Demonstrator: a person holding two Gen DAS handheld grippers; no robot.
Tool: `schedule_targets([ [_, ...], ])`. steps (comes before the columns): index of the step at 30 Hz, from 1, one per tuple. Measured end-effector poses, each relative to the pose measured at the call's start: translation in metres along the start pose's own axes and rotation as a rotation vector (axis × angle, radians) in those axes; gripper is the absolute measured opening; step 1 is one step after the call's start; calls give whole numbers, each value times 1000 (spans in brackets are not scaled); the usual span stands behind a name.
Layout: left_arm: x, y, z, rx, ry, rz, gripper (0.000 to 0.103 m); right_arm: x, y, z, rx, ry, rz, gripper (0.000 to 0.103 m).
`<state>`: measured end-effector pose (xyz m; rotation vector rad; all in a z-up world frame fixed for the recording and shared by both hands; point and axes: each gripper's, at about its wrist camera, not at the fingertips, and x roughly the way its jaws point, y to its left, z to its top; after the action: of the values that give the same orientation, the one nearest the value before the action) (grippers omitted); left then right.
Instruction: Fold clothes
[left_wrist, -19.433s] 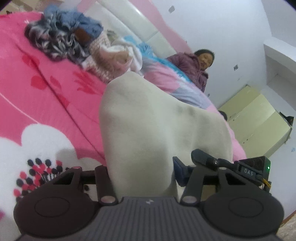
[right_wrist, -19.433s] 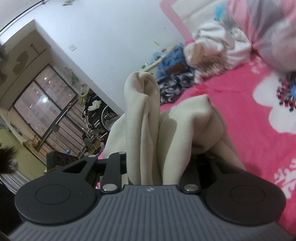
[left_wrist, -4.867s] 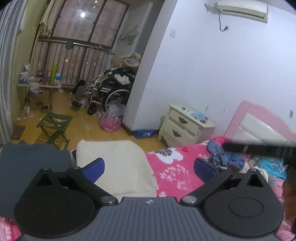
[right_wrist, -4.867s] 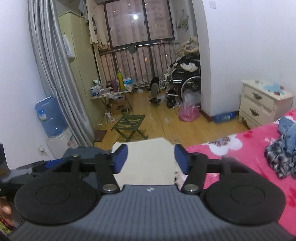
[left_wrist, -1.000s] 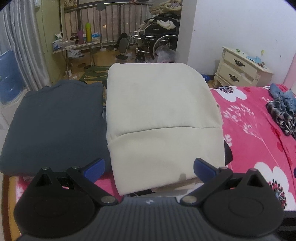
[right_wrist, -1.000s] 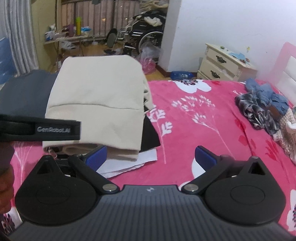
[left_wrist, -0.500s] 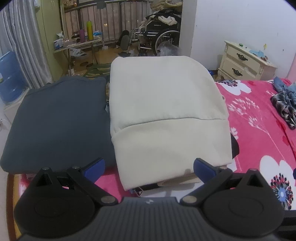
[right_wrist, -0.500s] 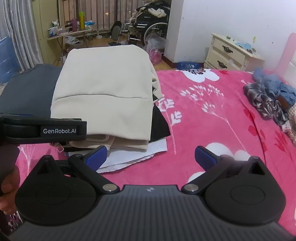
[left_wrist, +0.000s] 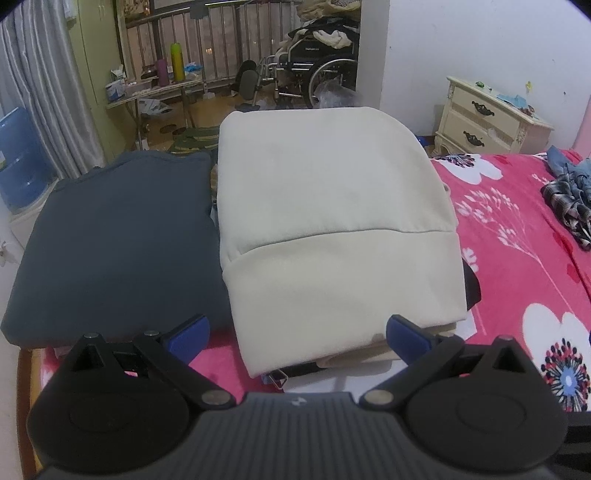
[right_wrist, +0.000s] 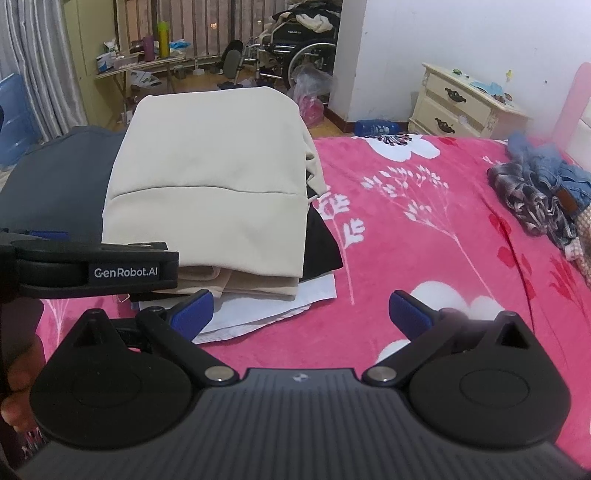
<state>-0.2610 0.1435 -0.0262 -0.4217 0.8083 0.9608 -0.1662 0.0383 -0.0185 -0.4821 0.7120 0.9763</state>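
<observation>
At my far left a grey curtain hangs beside a blue water bottle. Nearer, a folded dark grey garment lies flat at the bed's corner, and just beside it, edges touching, sits the folded cream garment, the top of a small stack: under it I see a tan layer, something black poking out on the right, and a white piece at the bottom.

My left gripper hangs just short of that stack, its blue pads spread wide with nothing between them. From my right camera the same tool shows as a black bar with white lettering crossing in front of the stack's near left corner, hiding that corner from this side.

My right gripper is likewise spread apart and empty, held over the pink flowered blanket just right of the stack's near edge.

Behind the stack, past the bed's end, stand a cluttered table and a wheelchair heaped with cloth. Further right a cream nightstand stands against the white wall, with a blue plastic bottle on the floor near it. At the far right, well apart from the stack, unfolded clothes lie in a heap on the blanket.
</observation>
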Motion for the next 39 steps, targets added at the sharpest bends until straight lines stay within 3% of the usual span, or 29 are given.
schedule_targets([
  [22, 5, -5, -4, -14, 13, 6, 102, 1, 1, 0, -1, 7, 1, 102],
  [39, 4, 12, 2, -12, 3, 13, 102, 2, 5, 2, -10, 10, 3, 102],
])
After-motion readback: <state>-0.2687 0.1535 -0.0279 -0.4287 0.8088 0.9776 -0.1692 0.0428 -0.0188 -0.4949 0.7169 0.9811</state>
